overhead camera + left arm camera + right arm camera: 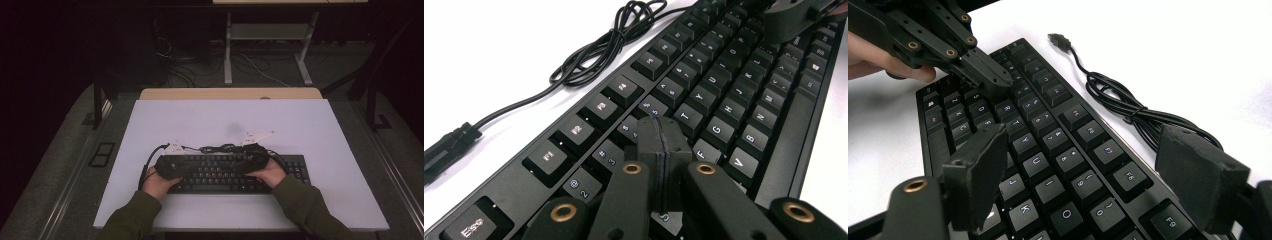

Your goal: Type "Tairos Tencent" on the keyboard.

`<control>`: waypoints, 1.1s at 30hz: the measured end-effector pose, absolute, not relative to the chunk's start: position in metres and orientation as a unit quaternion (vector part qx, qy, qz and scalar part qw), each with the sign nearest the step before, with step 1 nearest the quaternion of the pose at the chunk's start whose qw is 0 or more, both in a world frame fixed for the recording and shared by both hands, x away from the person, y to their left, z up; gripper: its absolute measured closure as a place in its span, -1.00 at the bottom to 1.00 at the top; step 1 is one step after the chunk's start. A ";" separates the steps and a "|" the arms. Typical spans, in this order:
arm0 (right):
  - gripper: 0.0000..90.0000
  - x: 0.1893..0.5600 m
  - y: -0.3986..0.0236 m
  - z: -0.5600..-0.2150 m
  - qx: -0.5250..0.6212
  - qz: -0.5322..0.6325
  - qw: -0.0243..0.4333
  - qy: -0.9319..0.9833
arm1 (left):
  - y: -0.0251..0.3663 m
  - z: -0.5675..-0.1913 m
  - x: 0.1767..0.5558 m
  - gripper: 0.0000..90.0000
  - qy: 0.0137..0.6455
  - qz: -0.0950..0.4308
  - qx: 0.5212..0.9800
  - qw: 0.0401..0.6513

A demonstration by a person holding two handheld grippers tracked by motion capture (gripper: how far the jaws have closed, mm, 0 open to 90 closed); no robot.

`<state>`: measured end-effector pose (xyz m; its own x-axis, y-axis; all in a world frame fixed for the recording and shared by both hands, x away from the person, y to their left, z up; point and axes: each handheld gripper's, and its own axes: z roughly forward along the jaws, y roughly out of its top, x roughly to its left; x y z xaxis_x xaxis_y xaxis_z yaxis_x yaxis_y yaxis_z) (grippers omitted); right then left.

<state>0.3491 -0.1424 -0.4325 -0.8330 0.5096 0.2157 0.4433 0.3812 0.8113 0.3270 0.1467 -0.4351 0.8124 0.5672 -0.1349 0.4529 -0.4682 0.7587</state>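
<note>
A black keyboard lies near the front of the white table top. My left gripper hovers over its left half, jaws shut together with nothing between them. In the left gripper view its tips sit just above the number and letter keys. Over the right half, my right gripper stands open, its pads wide apart above the keys and holding nothing. The right gripper view also has the left gripper farther along the keyboard. The keyboard's bundled cable lies just behind it, and the cable's plug rests loose on the table.
The white table top has free room behind and beside the keyboard. A wooden edge shows at its back. Beyond stand another desk's legs and floor cables. Green sleeves enter from the bottom.
</note>
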 end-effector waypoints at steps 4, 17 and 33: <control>-0.55 0.349 -0.143 -0.433 0.286 0.475 0.036 0.831 | 0.147 -0.435 0.327 0.98 0.298 0.070 0.855 0.419; -0.49 0.347 -0.143 -0.429 0.280 0.477 0.032 0.833 | 0.149 -0.427 0.323 0.92 0.300 0.068 0.846 0.435; 0.39 0.337 -0.139 -0.423 0.246 0.473 0.004 0.846 | 0.150 -0.423 0.320 0.30 0.316 0.061 0.829 0.458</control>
